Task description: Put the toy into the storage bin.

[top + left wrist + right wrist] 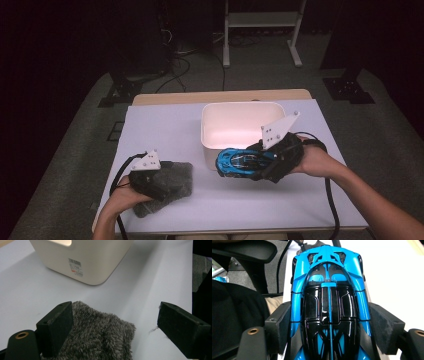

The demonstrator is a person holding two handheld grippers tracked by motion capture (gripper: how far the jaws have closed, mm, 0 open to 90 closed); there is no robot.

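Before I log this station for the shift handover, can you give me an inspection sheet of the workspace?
Surface: white table top, bare around the things.
Job's things: blue and black toy car held beside the near wall of the cream bin; grey fuzzy cloth lying flat.
Clutter: nothing seen.
Grippers: right gripper clamped on the car's sides; left gripper open over the cloth.
Cables: a black cable trails from each gripper toward the near edge.
Surroundings: grey carpet, white frame legs, dark stands.
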